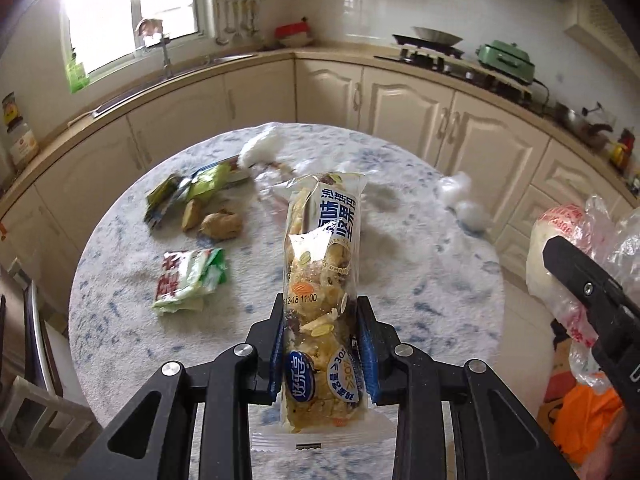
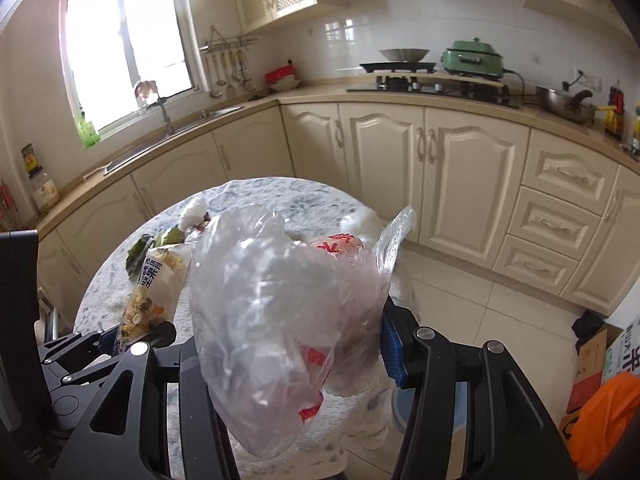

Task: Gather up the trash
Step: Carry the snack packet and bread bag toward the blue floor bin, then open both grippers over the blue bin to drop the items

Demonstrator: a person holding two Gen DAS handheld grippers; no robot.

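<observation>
My left gripper (image 1: pixel 323 344) is shut on a long clear snack wrapper (image 1: pixel 322 280) with nut biscuits printed on it, held upright above the round marble table (image 1: pixel 420 300). The wrapper also shows in the right wrist view (image 2: pixel 150 296). My right gripper (image 2: pixel 296 344) is shut on a crumpled clear plastic bag (image 2: pixel 280 312) with red print, held above the table's right side. The bag shows at the right of the left wrist view (image 1: pixel 568 248). On the table lie a green and red wrapper (image 1: pixel 188 280), a green foil wrapper (image 1: pixel 192 192), ginger pieces (image 1: pixel 216 222) and white tissue wads (image 1: pixel 260 148).
More white tissue (image 1: pixel 460 196) lies at the table's right edge. Cream kitchen cabinets (image 2: pixel 440 168) and a counter curve behind the table. An orange bag (image 2: pixel 604 420) and cardboard boxes (image 2: pixel 592 364) sit on the tiled floor at right. A chair (image 1: pixel 36 400) stands at left.
</observation>
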